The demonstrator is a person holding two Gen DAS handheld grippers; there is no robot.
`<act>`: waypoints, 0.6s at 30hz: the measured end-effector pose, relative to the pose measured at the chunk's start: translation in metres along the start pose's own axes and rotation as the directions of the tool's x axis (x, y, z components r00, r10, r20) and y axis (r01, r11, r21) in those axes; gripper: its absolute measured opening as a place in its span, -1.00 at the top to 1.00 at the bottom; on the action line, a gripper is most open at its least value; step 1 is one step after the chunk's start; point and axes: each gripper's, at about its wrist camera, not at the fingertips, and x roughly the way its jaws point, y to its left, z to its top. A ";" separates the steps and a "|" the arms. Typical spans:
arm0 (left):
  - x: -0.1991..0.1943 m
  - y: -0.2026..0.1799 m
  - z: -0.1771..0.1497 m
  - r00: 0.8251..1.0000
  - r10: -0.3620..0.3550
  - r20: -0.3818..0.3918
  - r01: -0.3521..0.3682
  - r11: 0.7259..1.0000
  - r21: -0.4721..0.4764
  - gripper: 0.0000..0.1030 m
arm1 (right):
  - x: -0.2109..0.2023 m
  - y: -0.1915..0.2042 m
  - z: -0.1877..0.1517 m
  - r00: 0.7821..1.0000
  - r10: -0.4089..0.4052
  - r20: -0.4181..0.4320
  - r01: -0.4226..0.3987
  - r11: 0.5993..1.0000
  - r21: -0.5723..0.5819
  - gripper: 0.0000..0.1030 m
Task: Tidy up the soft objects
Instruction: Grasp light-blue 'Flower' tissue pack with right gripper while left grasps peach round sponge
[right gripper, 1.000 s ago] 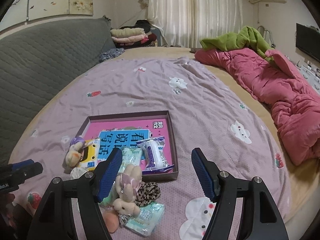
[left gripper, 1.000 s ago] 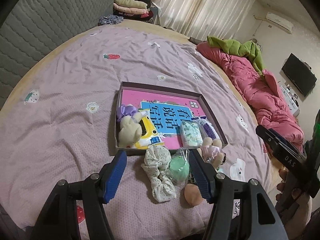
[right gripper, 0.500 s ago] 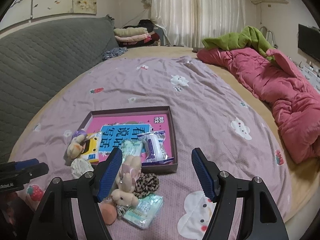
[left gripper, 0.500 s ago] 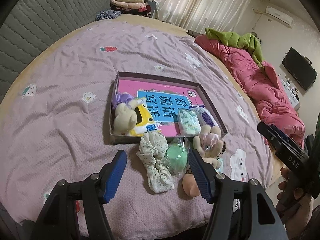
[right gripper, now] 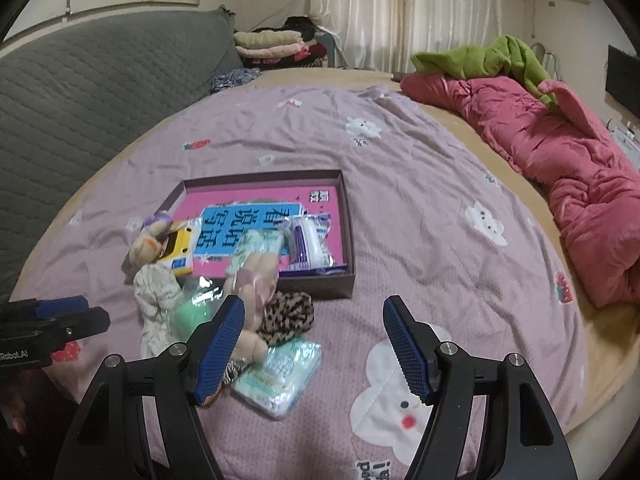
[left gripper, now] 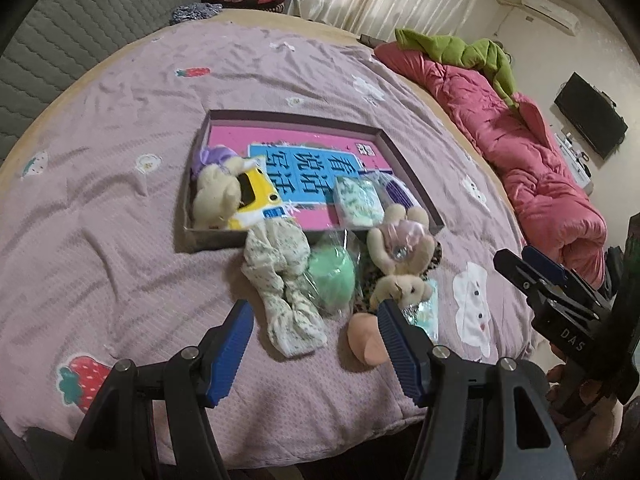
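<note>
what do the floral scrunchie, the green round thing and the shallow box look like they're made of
Cream floral scrunchie: thin woven cloth, matte, gathered into soft wrinkles. Mint-green round puff: probably sponge or foam, matte, inside a clear glossy plastic wrapper that glints. Shallow dark brown box: likely stiff cardboard, with thin straight walls and crisp corners.

Pink quilt [right gripper: 560, 152] under green blanket [right gripper: 488, 56]; wall television [left gripper: 592, 120].

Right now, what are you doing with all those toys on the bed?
A person holds a grabbing tool in each hand over the bed. Both the left tool and the right tool are open and hold nothing. Some soft things already sit in the box; the floral cloth, green ball and bunny lie in front of it.
</note>
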 end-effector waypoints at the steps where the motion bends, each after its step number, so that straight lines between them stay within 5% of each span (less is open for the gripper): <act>1: 0.002 -0.002 -0.002 1.000 -0.001 -0.008 0.001 1.000 0.007 -0.25 | 0.001 0.000 -0.003 1.000 0.003 -0.007 -0.003 1.000 -0.002 -0.43; 18: 0.032 -0.033 -0.030 0.993 -0.023 -0.113 0.034 0.995 0.095 -0.25 | 0.022 0.008 -0.046 0.991 0.017 -0.135 -0.025 0.998 -0.053 -0.43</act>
